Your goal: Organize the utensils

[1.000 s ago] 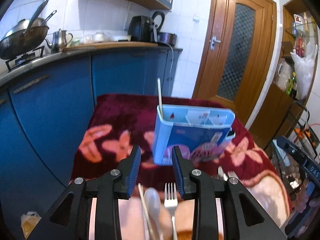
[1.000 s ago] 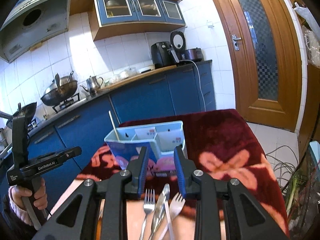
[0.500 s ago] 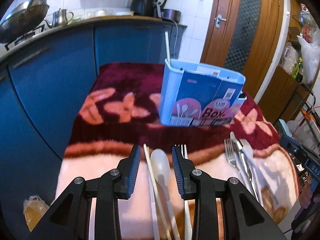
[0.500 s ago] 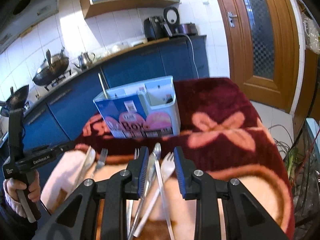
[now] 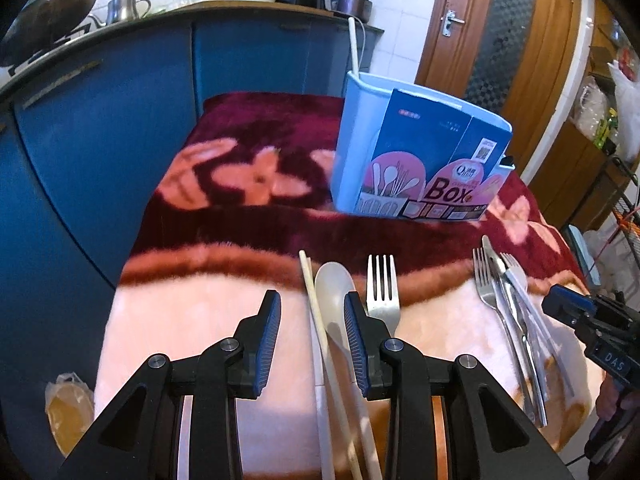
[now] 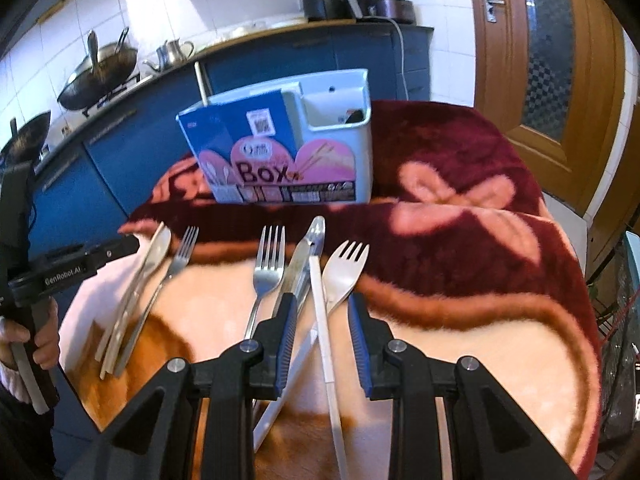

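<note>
Now, findings:
Left claw [image 5: 310, 320]: released, lower than before; spoon [image 5: 334, 292] and chopstick [image 5: 314, 300] between fingers.
Right claw [image 6: 322, 330]: released, lowered; white knife [image 6: 320, 300] between fingers.
Box [image 6: 288, 152]: farther ahead.

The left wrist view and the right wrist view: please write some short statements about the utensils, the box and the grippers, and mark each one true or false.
1. The blue utensil box stands upright on the red blanket. True.
2. One pale stick rises out of the box. True.
3. The left gripper is shut on the metal fork. False: it is open, with the pale spoon and a chopstick showing between its fingers, and the fork lies outside them.
4. The right gripper is open above the cutlery. True.
5. The white plastic fork already stands in the box. False: it lies on the blanket.
</note>
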`<state>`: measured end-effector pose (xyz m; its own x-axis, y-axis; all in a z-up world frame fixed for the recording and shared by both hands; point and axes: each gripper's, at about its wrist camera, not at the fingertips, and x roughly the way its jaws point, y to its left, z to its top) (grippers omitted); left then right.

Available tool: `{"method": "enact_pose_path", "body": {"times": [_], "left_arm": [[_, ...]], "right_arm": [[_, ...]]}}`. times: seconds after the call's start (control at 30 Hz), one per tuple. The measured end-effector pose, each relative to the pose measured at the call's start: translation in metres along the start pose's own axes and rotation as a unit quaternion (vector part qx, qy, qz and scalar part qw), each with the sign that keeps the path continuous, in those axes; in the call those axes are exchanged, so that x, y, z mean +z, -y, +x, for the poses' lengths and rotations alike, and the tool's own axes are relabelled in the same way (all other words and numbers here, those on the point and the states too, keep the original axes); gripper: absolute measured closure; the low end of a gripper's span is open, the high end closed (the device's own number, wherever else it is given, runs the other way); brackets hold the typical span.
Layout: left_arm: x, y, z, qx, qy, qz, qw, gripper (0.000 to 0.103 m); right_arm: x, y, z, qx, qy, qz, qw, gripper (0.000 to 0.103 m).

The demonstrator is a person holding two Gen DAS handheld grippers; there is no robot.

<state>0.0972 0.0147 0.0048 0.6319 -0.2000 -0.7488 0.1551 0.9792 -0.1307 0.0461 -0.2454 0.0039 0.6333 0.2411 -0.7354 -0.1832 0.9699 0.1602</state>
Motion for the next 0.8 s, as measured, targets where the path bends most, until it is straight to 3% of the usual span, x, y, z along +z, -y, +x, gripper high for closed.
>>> {"method": "enact_pose_path", "body": {"times": [0.23, 0.37, 0.63, 0.8], "left_arm": [[-0.003, -0.002, 0.005, -0.002, -0.010, 0.000, 0.9999, 0.070], [-0.004, -0.002, 0.009, -0.004, -0.015, 0.002, 0.9999, 0.070], [0.001, -0.004, 0.022, -0.023, -0.026, -0.005, 0.9994, 0.071], [0.006, -0.006, 0.031, -0.043, -0.039, -0.020, 0.9981, 0.094]], "right_arm": [[0.000, -0.003, 0.015, -0.002, -0.031, -0.009, 0.999, 0.076], [0.000, -0.003, 0.019, -0.003, -0.037, -0.008, 0.999, 0.093], [0.000, 0.006, 0.014, 0.000, -0.027, 0.008, 1.000, 0.095], [-0.002, 0.014, 0.012, -0.002, -0.028, 0.015, 0.999, 0.095]]}}
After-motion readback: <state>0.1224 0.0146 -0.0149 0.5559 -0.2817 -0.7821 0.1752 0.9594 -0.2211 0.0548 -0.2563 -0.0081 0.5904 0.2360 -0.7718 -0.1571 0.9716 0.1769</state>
